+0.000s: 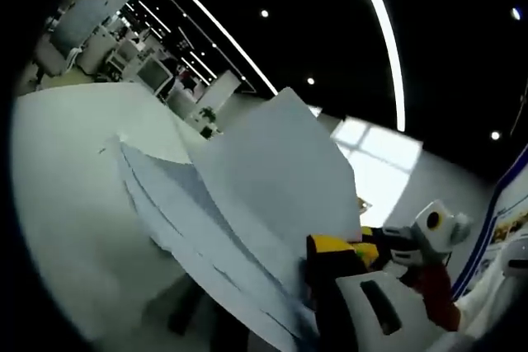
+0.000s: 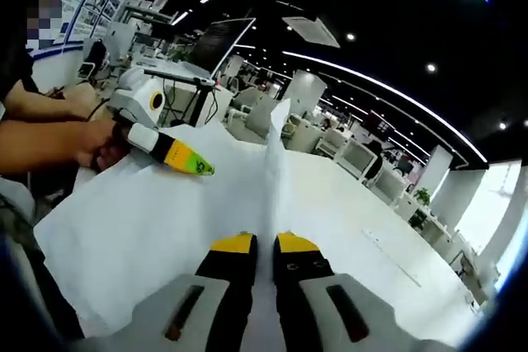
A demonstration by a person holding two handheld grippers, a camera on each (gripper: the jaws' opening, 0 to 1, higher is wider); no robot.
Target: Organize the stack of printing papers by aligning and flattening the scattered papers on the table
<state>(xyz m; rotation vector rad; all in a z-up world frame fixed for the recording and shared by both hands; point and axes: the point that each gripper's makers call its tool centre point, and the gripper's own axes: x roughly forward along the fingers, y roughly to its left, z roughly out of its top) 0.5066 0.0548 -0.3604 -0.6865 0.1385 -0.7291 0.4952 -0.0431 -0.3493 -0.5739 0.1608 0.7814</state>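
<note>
A stack of white printing papers (image 1: 247,195) is lifted off the white table (image 1: 66,204), and its sheets fan apart along the lower edge. My left gripper (image 1: 318,255) holds that edge. One black, yellow-tipped jaw shows and the other is hidden behind the sheets. In the right gripper view the papers (image 2: 148,220) spread to the left and stand edge-on in the middle. My right gripper (image 2: 266,241) is shut on that near edge, one yellow tip on each side. The left gripper (image 2: 188,160) lies against the sheet at the left, held by a person's hand (image 2: 87,139).
The white table (image 2: 379,212) stretches far to the right in the right gripper view. Beyond it are office desks with monitors (image 2: 355,154) and chairs (image 1: 91,14). A bright window (image 1: 379,162) shows behind the papers. The right gripper's body (image 1: 429,232) sits close by at the right.
</note>
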